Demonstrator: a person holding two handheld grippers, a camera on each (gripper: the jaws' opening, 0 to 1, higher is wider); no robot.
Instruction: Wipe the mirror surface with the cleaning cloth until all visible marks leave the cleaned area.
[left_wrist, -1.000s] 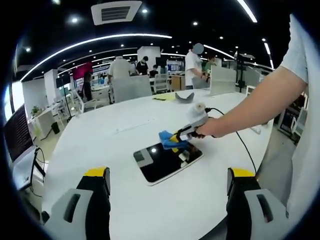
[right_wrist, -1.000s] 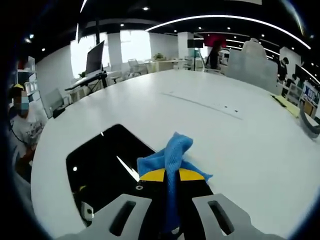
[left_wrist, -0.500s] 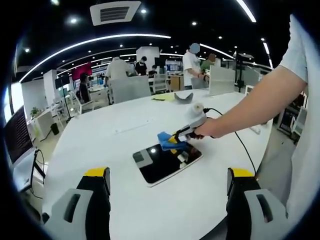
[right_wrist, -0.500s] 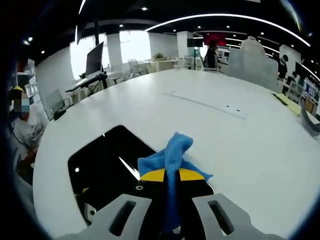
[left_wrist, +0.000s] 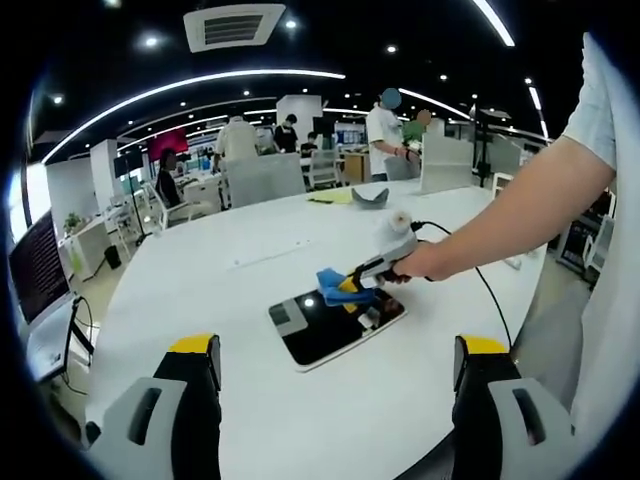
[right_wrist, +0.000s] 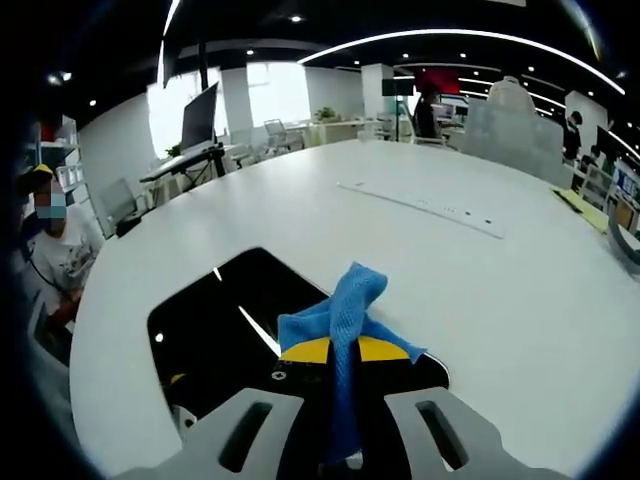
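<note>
A flat dark mirror (left_wrist: 335, 327) with a pale frame lies on the round white table (left_wrist: 230, 290). My right gripper (left_wrist: 356, 282) reaches in from the right, held in a hand, shut on a blue cleaning cloth (left_wrist: 334, 279) over the mirror's far right part. Seen from the right gripper view, the cloth (right_wrist: 343, 305) sticks up from between the shut yellow-tipped jaws of my right gripper (right_wrist: 343, 352), with the mirror (right_wrist: 235, 325) beneath and to the left. My left gripper (left_wrist: 335, 360) hovers well short of the mirror, jaws wide apart and holding nothing.
A long white strip (right_wrist: 420, 207) lies on the table beyond the mirror. A grey object (left_wrist: 369, 195) and yellow papers (left_wrist: 330, 197) sit at the table's far edge. A cable (left_wrist: 480, 280) trails from the right gripper. People, chairs and desks stand around the room.
The right gripper with the cloth has shifted slightly over the mirror. The left gripper stays open and still.
</note>
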